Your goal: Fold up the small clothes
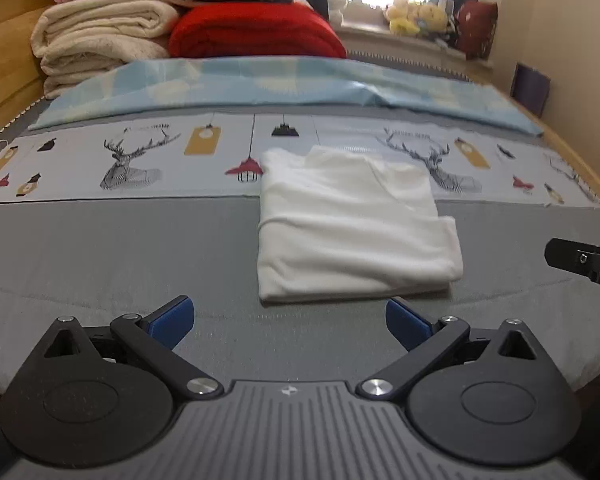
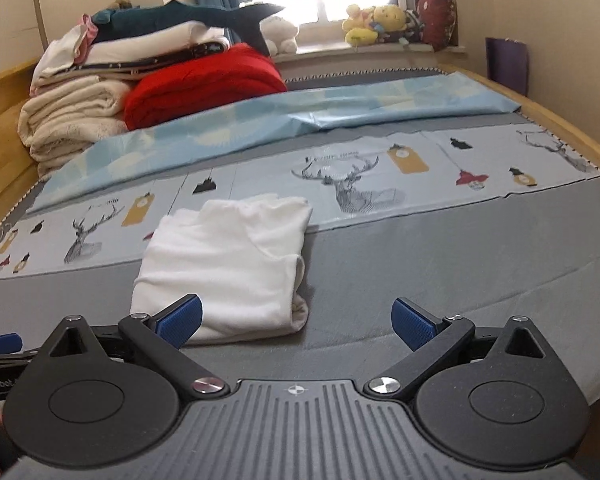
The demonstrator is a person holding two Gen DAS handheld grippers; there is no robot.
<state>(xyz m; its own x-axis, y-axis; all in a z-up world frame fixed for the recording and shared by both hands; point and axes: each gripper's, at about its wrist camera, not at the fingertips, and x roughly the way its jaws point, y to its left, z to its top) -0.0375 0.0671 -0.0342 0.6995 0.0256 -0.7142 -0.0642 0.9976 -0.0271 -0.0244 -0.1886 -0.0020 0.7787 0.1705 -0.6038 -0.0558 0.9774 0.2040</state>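
Currently the white garment [image 1: 352,224] lies folded near the bed's [image 1: 120,248] near edge; left gripper [image 1: 288,320] and right gripper [image 2: 296,320] both spread, empty. Risk: pinching only the top layer, probably loose, drags the stack apart.

A small white garment [image 1: 352,224] [image 2: 224,268] is lying folded into a compact rectangle of several layers, flat on the grey bed cover [image 1: 120,248] [image 2: 440,268]. Its far edge is overlapping the cover's deer-printed band, its stacked folded edges showing on the right.
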